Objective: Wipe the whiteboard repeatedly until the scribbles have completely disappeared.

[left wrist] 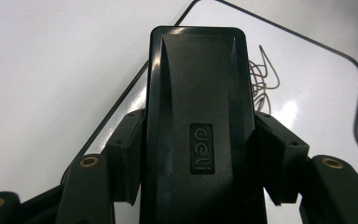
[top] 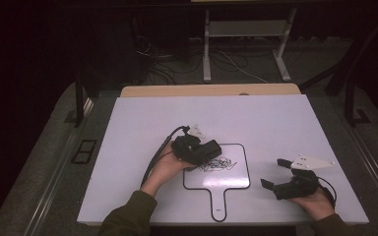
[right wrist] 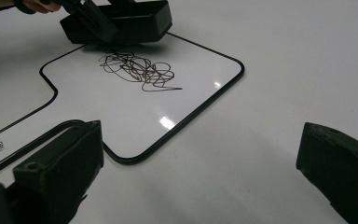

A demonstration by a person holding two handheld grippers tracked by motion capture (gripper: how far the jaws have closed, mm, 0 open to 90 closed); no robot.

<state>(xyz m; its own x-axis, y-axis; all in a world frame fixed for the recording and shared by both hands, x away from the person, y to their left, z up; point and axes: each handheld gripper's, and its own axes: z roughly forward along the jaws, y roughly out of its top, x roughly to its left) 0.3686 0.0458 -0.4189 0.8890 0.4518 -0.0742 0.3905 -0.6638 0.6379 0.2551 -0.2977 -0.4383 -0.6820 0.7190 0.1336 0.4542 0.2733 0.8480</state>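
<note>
Left claw (left wrist: 193, 154) clamps black eraser (left wrist: 198, 107), held over top-left edge of small whiteboard (top: 236, 179), just beside scribble (top: 218, 164). Right claw (top: 275, 173) wide, holding nothing, resting on white counter (top: 275, 123) right of board.

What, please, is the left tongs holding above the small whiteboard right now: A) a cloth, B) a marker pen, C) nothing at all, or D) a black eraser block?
D: in the left gripper view the left tongs clamp a black eraser block from both sides, over the edge of the small whiteboard near the scribble.
</note>
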